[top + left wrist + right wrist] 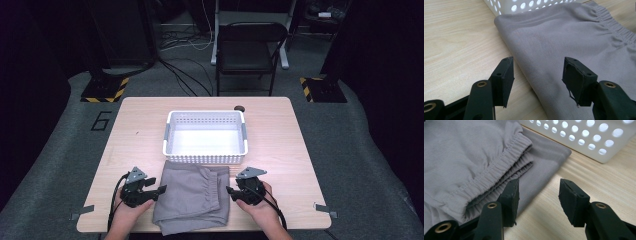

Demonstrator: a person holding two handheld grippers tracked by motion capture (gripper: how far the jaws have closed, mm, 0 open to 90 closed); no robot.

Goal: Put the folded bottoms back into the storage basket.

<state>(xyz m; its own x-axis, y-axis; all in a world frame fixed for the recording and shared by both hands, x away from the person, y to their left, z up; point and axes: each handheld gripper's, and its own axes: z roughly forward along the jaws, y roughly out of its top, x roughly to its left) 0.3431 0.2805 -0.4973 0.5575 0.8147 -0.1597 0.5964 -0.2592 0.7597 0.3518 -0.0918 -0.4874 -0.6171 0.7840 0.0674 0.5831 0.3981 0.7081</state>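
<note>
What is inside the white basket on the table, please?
The white basket looks empty: from the high view its bare white floor shows. The strip just behind its near wall is hidden. The folded grey garment lies outside, in front of it.

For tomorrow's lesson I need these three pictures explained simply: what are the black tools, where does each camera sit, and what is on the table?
No robot here: a person holds a hand-operated two-jaw clamp in each hand, the left gripper and the right gripper. The high view looks down from above the person's side of the wooden table. The other two pictures come from small cameras riding on each gripper, looking along its black jaws. On the table lie a folded grey garment with an elastic waistband and, beyond it, an empty white perforated basket. Both grippers are open at the garment's edges, one on each side, and hold nothing.
</note>
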